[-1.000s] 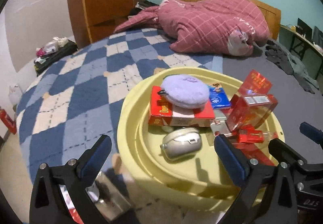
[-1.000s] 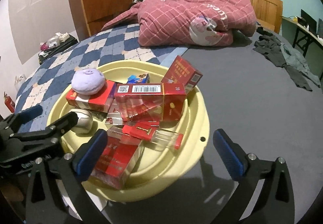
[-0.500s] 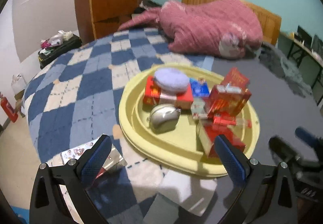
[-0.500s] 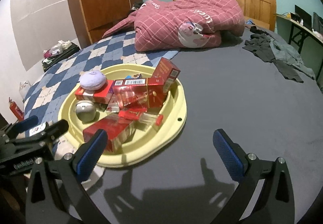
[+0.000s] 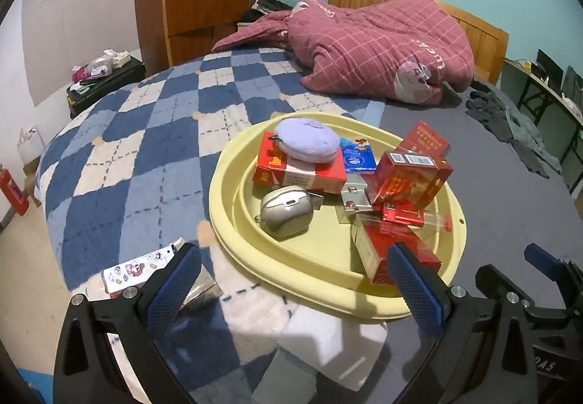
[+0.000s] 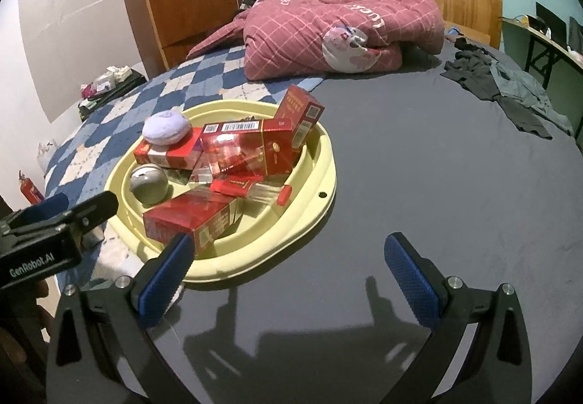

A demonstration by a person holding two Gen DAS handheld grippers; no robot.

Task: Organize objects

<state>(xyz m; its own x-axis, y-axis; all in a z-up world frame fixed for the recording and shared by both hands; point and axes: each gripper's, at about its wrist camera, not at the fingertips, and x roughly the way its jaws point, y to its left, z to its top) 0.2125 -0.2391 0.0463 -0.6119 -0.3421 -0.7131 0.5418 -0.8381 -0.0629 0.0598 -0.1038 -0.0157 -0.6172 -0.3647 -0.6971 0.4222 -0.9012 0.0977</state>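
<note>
I hold my left gripper (image 5: 293, 280) wide open and empty; the yellow basin (image 5: 233, 229) lies just ahead between its fingers, with red boxes (image 5: 408, 178), a purple pouch (image 5: 306, 145) and a silver case (image 5: 288, 212) inside. My right gripper (image 6: 291, 274) also gapes empty, the basin ahead past its left finger.

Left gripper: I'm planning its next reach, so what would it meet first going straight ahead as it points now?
Probably the near rim of the round yellow plastic basin, then the small silver zip pouch inside it; depth is unclear. The open left gripper holds nothing.
</note>
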